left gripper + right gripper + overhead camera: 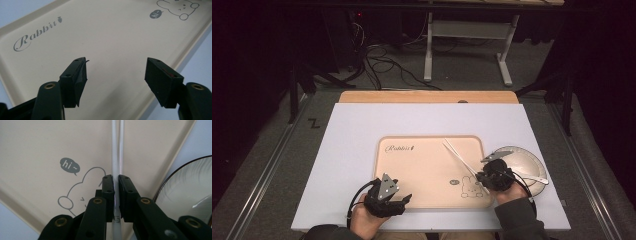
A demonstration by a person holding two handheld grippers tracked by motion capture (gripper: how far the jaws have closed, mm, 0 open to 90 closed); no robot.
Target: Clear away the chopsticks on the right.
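Note:
A pair of white chopsticks (459,157) slants across the right part of a beige tray (422,170) printed with "Rabbit" and a rabbit drawing. My right gripper (487,177) is shut on the chopsticks near their near end, at the tray's right edge. In the right gripper view the jaws (116,180) pinch the two sticks (117,150), which run away over the tray (50,145). My left gripper (404,200) rests at the tray's near left corner. Its jaws (116,72) stand open over the tray (112,37) with nothing between them.
A round grey plate (524,162) sits just right of the tray, with a pale utensil (532,178) lying on it. Its rim (190,187) is close beside my right gripper. A white board (352,150) covers the table under the tray.

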